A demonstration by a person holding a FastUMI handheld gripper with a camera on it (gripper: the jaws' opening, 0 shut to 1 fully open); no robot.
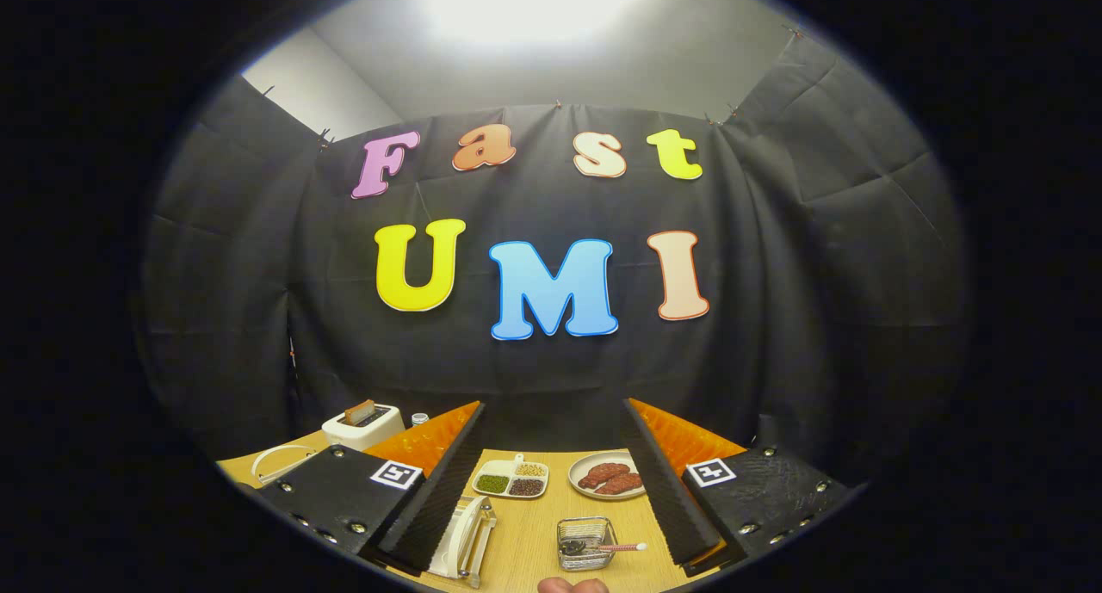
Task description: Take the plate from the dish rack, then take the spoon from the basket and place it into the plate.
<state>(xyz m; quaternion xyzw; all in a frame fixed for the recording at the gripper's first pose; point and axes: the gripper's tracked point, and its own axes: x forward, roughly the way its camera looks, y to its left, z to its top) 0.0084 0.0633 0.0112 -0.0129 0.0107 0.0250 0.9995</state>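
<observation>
Plate (455,531) stands upright in the dish rack (469,546) just ahead of the left finger; tongs (551,481) spread wide, holding nothing. Recommended approach: straddle the rim squarely before closing.

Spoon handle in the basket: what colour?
Pink with a white tip, in the gripper view: spoon in the basket, between the open fingers.
</observation>
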